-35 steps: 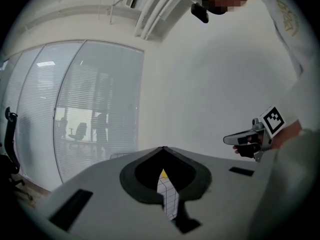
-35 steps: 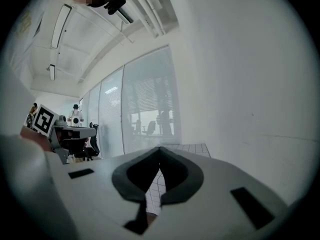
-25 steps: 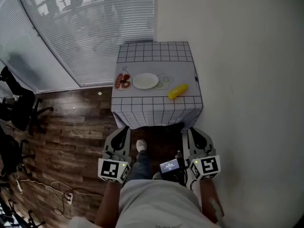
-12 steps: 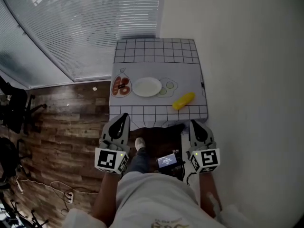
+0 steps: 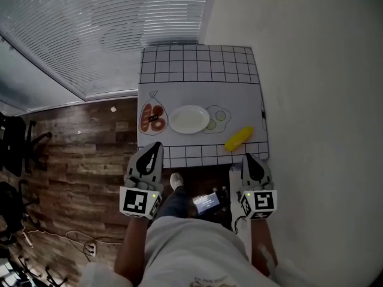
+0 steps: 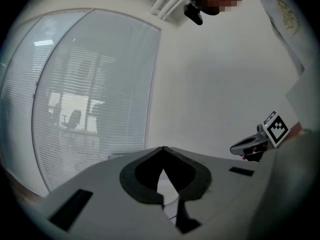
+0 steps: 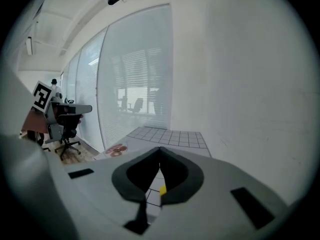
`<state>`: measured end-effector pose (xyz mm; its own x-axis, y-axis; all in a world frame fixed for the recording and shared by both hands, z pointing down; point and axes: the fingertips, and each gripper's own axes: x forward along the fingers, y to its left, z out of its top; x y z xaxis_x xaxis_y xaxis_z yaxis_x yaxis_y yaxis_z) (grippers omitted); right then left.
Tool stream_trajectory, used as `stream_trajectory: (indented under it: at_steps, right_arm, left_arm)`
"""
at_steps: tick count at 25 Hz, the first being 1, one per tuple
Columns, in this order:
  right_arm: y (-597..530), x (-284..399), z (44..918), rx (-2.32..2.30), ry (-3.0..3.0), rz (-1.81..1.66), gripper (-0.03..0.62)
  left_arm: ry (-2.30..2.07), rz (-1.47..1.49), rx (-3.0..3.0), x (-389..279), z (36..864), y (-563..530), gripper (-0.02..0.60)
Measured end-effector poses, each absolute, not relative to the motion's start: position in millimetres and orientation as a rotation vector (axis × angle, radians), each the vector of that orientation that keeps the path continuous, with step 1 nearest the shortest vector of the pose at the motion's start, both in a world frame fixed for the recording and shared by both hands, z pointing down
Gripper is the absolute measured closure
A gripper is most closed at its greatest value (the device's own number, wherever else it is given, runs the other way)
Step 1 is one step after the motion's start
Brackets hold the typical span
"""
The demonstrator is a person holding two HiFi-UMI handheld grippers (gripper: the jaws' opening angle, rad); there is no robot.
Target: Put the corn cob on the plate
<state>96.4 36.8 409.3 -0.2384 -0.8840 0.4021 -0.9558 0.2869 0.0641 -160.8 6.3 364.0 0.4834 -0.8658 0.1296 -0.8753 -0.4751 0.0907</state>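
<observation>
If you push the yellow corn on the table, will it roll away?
Probably. The corn cob is long and round and lies on its side, so a sideways push would likely roll it. It sits close to the front edge of the table, so it might drop off. It looks stiff, so lifting shouldn't bend it.

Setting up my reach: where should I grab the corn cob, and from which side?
Grip the corn cob across its middle, jaws spanning its width. It lies flat and slanted by the table's near right corner, so probably come from above with the nearer right gripper, opening its shut jaws first.
</observation>
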Motion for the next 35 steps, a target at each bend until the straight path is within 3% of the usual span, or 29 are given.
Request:
stream_trajectory:
  at_steps: [35]
  right_arm:
    - [6.9, 114.8, 452.4, 1.830, -2.035, 0.590, 0.588]
  left_arm:
    - [-1.357, 0.237, 2.665, -116.9, 395.1, -47.0, 0.575]
